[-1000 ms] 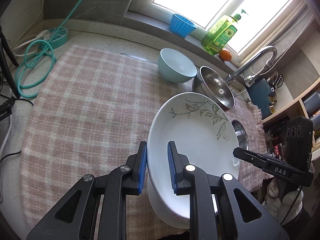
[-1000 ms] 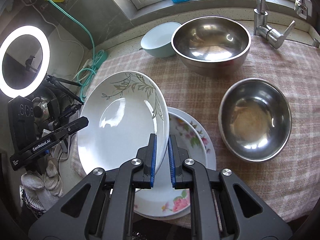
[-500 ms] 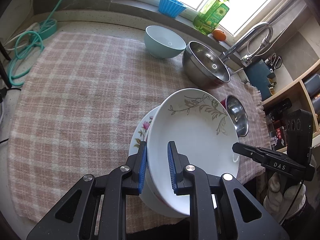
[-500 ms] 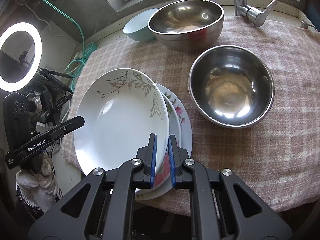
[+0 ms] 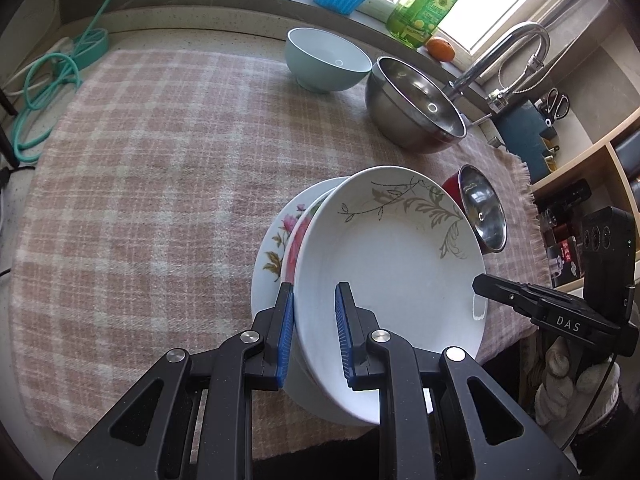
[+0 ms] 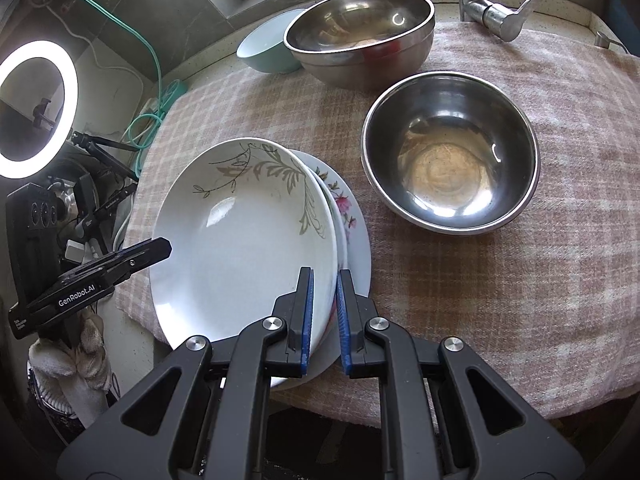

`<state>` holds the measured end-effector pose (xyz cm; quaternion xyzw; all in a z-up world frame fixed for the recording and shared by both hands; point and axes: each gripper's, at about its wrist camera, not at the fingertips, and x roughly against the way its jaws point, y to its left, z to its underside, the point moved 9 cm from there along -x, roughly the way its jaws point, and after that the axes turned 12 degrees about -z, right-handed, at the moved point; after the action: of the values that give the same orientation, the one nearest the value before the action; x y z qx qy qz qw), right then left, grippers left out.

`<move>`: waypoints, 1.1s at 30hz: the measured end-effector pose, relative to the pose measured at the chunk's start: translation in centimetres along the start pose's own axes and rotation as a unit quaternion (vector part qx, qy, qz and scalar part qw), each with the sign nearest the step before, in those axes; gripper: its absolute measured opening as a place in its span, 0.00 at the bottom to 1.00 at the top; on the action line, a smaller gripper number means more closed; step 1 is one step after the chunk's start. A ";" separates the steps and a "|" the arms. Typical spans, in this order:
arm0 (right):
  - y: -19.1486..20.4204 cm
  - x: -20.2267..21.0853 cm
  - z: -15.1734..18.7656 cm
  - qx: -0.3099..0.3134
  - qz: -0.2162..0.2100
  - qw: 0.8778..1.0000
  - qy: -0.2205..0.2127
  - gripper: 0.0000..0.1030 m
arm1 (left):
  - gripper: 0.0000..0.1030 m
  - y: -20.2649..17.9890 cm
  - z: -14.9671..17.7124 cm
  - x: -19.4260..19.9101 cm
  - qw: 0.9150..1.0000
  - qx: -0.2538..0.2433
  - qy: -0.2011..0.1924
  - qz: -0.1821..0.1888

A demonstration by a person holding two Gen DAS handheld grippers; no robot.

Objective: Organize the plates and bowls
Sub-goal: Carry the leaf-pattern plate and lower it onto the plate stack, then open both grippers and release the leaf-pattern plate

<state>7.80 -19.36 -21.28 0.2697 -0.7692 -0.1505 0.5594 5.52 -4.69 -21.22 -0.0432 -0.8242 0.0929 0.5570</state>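
Claws both gripped the leaf plate (image 5: 392, 264): my left claw (image 5: 314, 330) pinched its near-left rim, my right claw (image 6: 323, 312) clamped narrow on the near-right rim. I saw the plate tilted over the floral plates (image 6: 352, 236) stacked on the checked cloth (image 5: 160, 184) at the desk's near edge. Beyond my right claw sat a steel bowl (image 6: 450, 152), with a bigger steel bowl (image 6: 360, 36) and a pale blue bowl (image 5: 326, 64) farther back.
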 end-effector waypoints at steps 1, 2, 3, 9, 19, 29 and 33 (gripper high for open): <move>0.1 0.0 0.0 0.003 0.002 1.000 0.000 0.11 | 0.18 0.0 0.1 -0.1 1.000 0.000 0.000 -0.002; 0.1 -0.1 0.0 0.006 0.004 1.000 0.000 0.11 | 0.18 0.1 0.1 -0.1 1.000 0.000 0.001 -0.003; 0.1 -0.1 0.0 0.008 0.006 1.000 0.000 0.11 | 0.18 0.1 0.1 -0.2 1.000 0.001 0.001 -0.003; 0.2 -0.6 0.2 0.015 0.014 1.000 0.009 0.11 | 0.18 0.2 0.1 -0.2 1.000 0.000 -0.001 -0.009; 0.4 -0.5 0.1 0.025 0.021 0.999 0.009 0.13 | 0.18 0.0 0.0 -0.3 1.000 -0.014 -0.003 -0.019; 0.5 -0.6 0.2 0.023 0.019 1.000 0.005 0.13 | 0.18 0.1 0.1 -0.3 1.000 -0.018 -0.003 -0.023; 0.5 -0.5 0.1 0.023 0.018 1.000 0.002 0.13 | 0.18 0.0 0.1 -0.3 1.000 -0.017 -0.004 -0.022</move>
<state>7.71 -18.72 -21.43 0.2692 -0.7758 -0.1225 0.5574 5.58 -4.71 -21.52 -0.0341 -0.8285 0.0661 0.5551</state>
